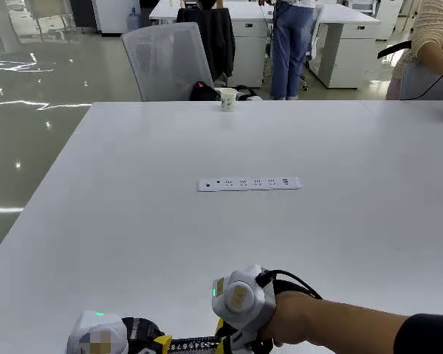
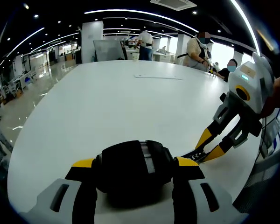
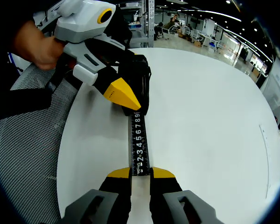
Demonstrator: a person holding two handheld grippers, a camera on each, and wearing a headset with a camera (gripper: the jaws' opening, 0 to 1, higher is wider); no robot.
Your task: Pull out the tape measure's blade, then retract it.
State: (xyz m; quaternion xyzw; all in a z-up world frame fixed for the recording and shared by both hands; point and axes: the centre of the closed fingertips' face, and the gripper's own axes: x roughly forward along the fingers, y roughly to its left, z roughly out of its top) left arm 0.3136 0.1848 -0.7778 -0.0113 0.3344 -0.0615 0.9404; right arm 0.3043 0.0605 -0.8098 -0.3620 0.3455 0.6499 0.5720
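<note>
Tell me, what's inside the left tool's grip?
The left tool clamps the black tape measure case. Its blade runs out to the right tool, which pinches it over the white table. The blade's very end is covered by that tool's tips.

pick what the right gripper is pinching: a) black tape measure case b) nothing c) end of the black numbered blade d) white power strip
C: the right gripper is shut on the end of the black numbered blade; the left gripper holds the black tape measure case.
</note>
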